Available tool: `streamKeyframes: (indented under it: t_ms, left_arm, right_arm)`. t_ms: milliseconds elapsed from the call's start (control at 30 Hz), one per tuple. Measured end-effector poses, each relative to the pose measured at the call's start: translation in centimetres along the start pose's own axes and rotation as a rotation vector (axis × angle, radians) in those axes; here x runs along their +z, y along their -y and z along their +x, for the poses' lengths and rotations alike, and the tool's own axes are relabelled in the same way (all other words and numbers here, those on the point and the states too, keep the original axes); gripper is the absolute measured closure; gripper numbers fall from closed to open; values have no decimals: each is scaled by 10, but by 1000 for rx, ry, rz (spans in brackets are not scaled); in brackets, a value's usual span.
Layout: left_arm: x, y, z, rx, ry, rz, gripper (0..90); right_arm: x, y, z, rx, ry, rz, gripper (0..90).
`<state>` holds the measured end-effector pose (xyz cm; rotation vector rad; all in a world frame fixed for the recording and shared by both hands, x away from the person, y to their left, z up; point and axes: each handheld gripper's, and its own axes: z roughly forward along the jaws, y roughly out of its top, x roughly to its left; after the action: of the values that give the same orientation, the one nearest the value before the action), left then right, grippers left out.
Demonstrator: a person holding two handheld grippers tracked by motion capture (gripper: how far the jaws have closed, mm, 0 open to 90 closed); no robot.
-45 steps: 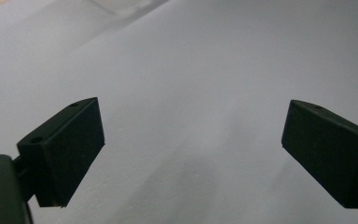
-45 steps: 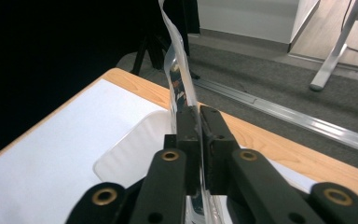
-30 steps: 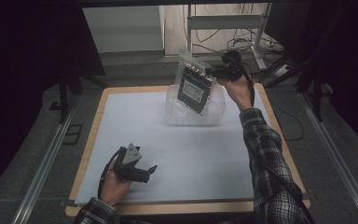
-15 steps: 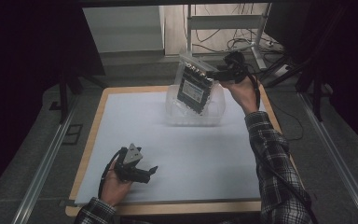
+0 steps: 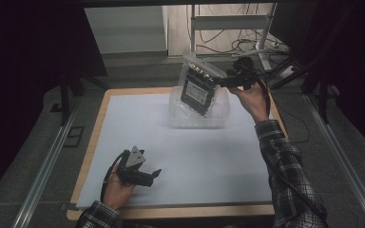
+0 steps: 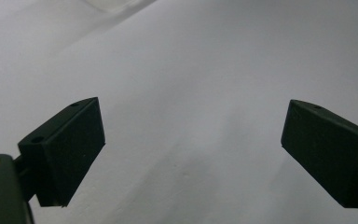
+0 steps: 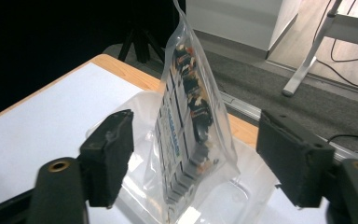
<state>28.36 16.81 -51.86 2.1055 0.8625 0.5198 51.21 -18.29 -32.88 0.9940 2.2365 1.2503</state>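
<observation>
A clear plastic bag of black parts with a blue-and-white label stands on edge in a clear plastic bin at the table's far side. My right gripper is level with the bag's upper right edge. In the right gripper view the bag rises between the jaws of the right gripper. Those jaws have just been opening, and neither pad touches the bag. My left gripper rests near the front left of the table. In its own view the left gripper is open over the bare white sheet.
A white sheet covers the wooden tabletop. Beyond the far edge are a grey floor, a white stand's legs and loose cables. Metal rails run along both sides of the table.
The right gripper's jaws have spread apart and the hand has drawn slightly to the right, away from the bag. The bag still stands in the bin. The left hand has kept still.
</observation>
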Motion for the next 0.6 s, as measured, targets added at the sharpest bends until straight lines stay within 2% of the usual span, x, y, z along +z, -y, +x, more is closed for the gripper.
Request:
streamKeyframes:
  t_ms: [400, 600]
  left_arm:
    - [0, 0, 0, 3, 1, 1, 55]
    - [-1, 0, 0, 2, 5, -8, 53]
  right_arm:
    - [-11, 9, 8, -38, -6, 16, 158]
    - [-17, 15, 16, -80, -4, 24, 107]
